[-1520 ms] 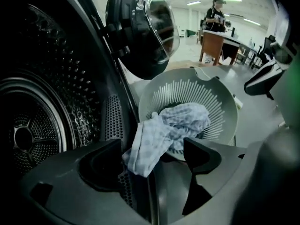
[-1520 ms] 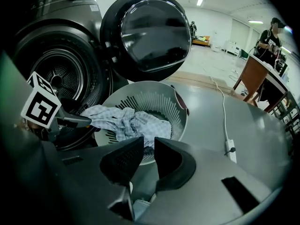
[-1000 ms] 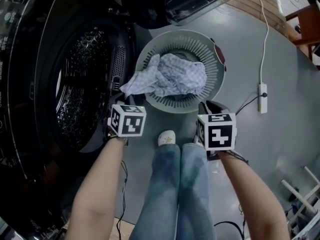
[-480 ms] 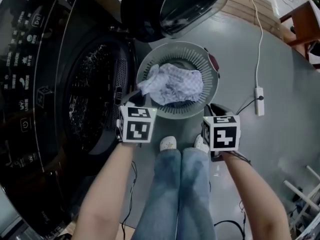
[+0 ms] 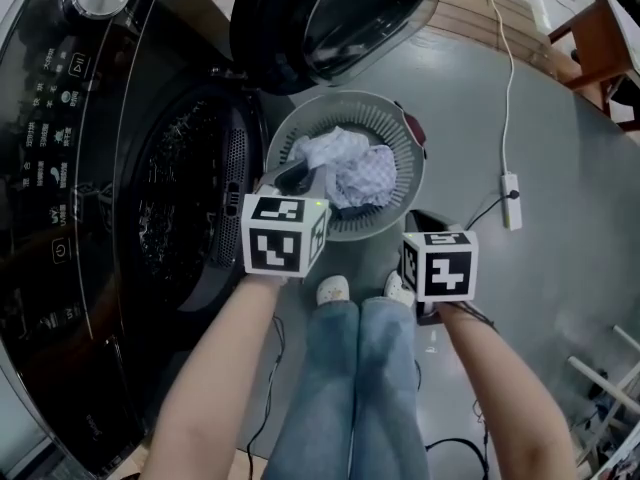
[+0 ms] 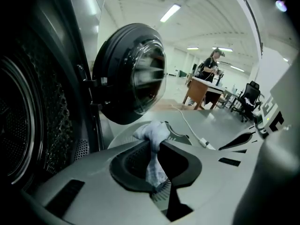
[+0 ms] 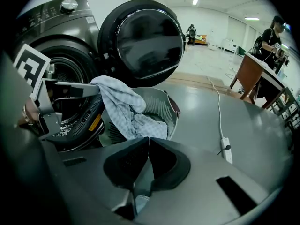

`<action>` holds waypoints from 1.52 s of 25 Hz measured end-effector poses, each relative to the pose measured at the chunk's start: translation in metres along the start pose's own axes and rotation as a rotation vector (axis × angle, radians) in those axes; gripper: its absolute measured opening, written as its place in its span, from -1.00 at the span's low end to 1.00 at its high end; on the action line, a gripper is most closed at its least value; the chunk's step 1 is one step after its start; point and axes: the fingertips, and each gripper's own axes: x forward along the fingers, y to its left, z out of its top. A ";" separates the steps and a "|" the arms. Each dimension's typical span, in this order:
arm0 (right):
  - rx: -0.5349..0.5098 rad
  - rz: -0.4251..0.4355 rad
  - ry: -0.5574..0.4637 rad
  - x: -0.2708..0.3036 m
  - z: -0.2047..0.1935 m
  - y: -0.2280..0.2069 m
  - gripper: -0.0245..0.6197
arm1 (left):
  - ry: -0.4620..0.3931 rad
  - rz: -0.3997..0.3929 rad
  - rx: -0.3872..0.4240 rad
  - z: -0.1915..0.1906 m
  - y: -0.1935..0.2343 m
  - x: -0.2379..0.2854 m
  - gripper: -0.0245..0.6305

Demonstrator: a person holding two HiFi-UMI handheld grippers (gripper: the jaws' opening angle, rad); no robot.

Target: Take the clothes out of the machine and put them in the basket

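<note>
A pale checked cloth lies bunched in the round grey slatted basket on the floor. My left gripper hangs over the basket's left rim, shut on one end of the cloth, which runs up between its jaws. In the right gripper view the left gripper holds that end lifted above the basket. My right gripper hovers in front of the basket; its jaws have just closed and meet with nothing between them. The washer drum stands open at the left.
The washer's round door hangs open just beyond the basket. A white power strip with its cable lies on the grey floor to the right. The person's legs and shoes are between the two arms. Wooden furniture stands far right.
My left gripper has risen and swung right from the drum mouth to the basket, lifting the cloth's end off the rim. The cloth has bunched inside the basket. The right gripper hardly moved.
</note>
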 end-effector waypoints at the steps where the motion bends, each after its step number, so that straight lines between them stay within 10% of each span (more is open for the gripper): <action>1: 0.002 0.000 0.001 -0.001 -0.001 0.000 -0.90 | 0.000 -0.005 -0.011 0.001 -0.002 0.000 -0.80; 6: 0.005 0.004 0.007 -0.002 -0.006 -0.002 -0.90 | 0.064 -0.007 -0.078 -0.010 -0.004 0.009 -0.77; 9: 0.007 0.005 0.010 -0.002 -0.009 -0.002 -0.90 | 0.117 0.011 -0.095 -0.020 -0.005 0.018 0.50; 26: -0.063 -0.015 -0.053 -0.023 0.019 0.010 -0.90 | 0.098 0.050 -0.025 -0.017 -0.004 -0.002 0.50; 38: -0.010 -0.017 -0.116 -0.124 0.054 0.035 -0.90 | 0.078 0.117 -0.061 0.013 -0.008 -0.115 0.50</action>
